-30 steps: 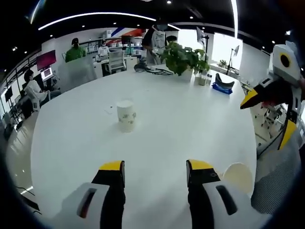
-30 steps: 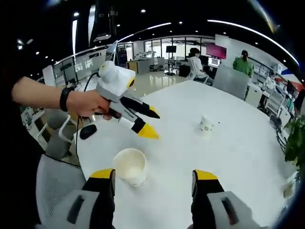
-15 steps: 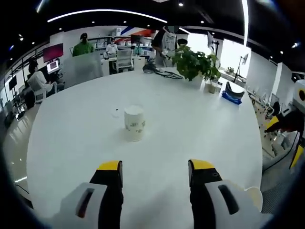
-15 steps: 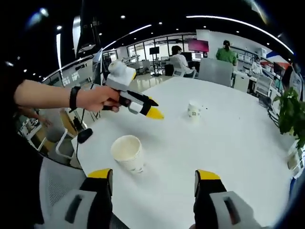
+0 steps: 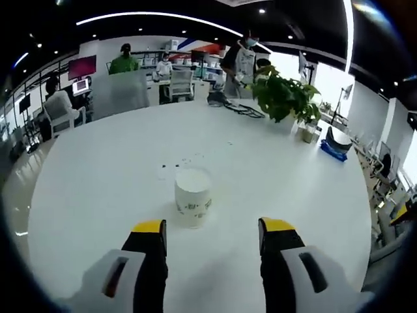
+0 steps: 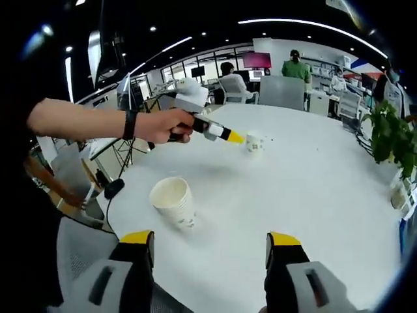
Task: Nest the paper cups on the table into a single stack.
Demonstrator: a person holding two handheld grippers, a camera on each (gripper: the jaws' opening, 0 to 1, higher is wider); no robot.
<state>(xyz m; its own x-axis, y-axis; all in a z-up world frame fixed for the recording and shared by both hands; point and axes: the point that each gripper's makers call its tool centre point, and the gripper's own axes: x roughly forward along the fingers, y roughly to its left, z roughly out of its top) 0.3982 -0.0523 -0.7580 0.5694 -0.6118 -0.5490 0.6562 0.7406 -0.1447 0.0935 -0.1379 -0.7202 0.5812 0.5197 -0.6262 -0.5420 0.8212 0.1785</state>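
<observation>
Paper cups, two of them, stand upright and well apart on the round white surface [image 5: 78, 195], neither yet nested. The far cup [image 5: 193, 205] sits just ahead of the left hand-held gripper [image 5: 213, 229], centred between its yellow-tipped jaws, which stand spread and empty on either side of it. In the right gripper view the same cup [image 6: 254, 143] lies at the tip of the left hand-held gripper [image 6: 236, 137], held out across the surface by a hand [image 6: 163, 126] with a dark wristband; the approach looks lined up so the jaws can close on the cup's wall.

The near cup [image 6: 173, 202] stands mouth up close to the surface's edge, ahead and to the left of the right hand-held gripper [image 6: 212, 244], whose jaws are likewise apart with nothing between them. It probably waits there as the base of the stack, its open mouth ready to receive the other.

A potted plant [image 5: 281, 96] stands at the far side of the surface.
</observation>
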